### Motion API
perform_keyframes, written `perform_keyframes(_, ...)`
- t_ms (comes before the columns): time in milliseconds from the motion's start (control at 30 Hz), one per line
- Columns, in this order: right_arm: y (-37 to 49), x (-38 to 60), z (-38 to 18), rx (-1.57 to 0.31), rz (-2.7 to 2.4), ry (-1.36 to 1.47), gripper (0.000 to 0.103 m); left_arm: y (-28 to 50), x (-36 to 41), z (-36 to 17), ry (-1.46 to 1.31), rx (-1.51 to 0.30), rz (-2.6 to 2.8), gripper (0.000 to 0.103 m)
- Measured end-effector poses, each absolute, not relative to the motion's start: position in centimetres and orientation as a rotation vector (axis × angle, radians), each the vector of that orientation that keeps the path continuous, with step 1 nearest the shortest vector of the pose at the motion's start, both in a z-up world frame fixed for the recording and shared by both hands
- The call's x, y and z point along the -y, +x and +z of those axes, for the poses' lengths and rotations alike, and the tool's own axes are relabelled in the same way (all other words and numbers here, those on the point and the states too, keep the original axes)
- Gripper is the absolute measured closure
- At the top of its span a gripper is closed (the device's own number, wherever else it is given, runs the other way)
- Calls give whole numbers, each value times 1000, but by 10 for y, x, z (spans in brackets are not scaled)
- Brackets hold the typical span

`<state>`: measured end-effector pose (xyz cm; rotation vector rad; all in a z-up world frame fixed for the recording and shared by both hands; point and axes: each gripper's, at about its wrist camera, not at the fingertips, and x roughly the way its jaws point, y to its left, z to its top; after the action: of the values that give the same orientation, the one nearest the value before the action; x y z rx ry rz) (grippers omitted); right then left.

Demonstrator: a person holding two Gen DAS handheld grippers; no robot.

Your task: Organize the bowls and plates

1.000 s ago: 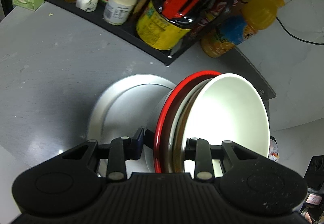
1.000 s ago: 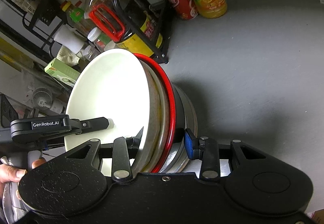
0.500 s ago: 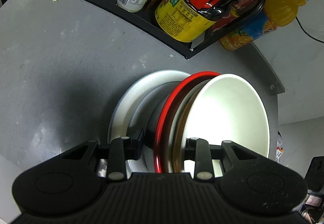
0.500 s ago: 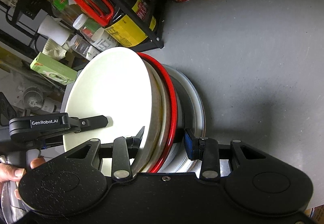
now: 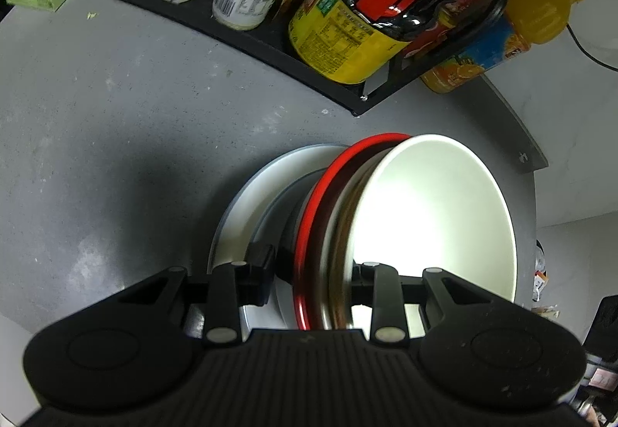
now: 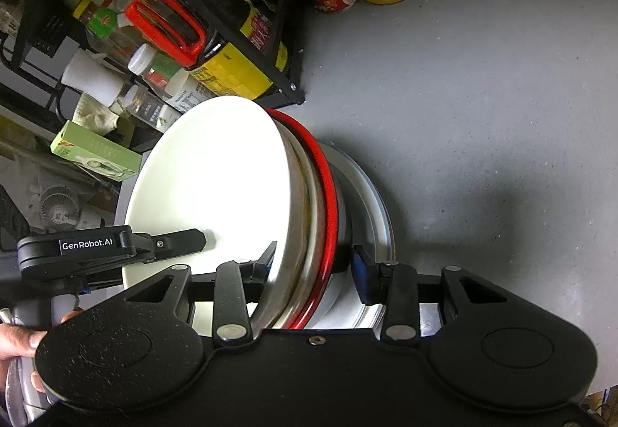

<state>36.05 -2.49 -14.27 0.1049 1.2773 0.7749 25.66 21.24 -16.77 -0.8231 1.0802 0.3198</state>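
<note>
Two grippers clamp one nested stack. Left wrist view: left gripper [image 5: 309, 272] grips stack edge-on, w/ white bowl [image 5: 432, 218] innermost, red-rimmed bowl [image 5: 320, 195] outside it, white plate [image 5: 247, 203] below on grey counter [image 5: 116, 137]. Right wrist view: right gripper [image 6: 313, 265] clenched across same stack [image 6: 309, 203]; left gripper's finger [image 6: 170, 241] lies inside white bowl; condiment rack [image 6: 231, 21] behind.

Left tongs [image 5: 311, 268]: matte black ribbed housing, two round embossed discs, paired black link bars with silver rivets, black fingertip pads. Right tongs [image 6: 313, 261]: speckled black housing, one central screw, silver-riveted links, one blue pad. White "GenRobot.AI" lettering on the left unit's side. Hand [image 6: 17, 340] at handle, no sleeve visible.
</note>
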Motion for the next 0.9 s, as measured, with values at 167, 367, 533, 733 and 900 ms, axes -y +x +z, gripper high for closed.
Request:
perform_keyframes(167, 359, 32, -131, -1228, 772, 136, 60, 257, -212, -150, -757, -1039, 303, 72)
perform_keyframes(367, 352, 42, -103, -1108, 712, 117, 33, 260, -207, -128, -667, -1002, 293, 42)
perform_keyframes(533, 343, 63, -83, -1022, 640, 131, 20, 261, -203, -108, -620, -968, 293, 20)
perform_keyframes(733, 332, 93, -64, -939, 548, 155, 10, 265, -193, -87, -565, -941, 259, 11)
perform_keyframes(900, 324, 116, -58, -901, 505, 166, 7, 267, -176, -79, -514, -935, 237, 10)
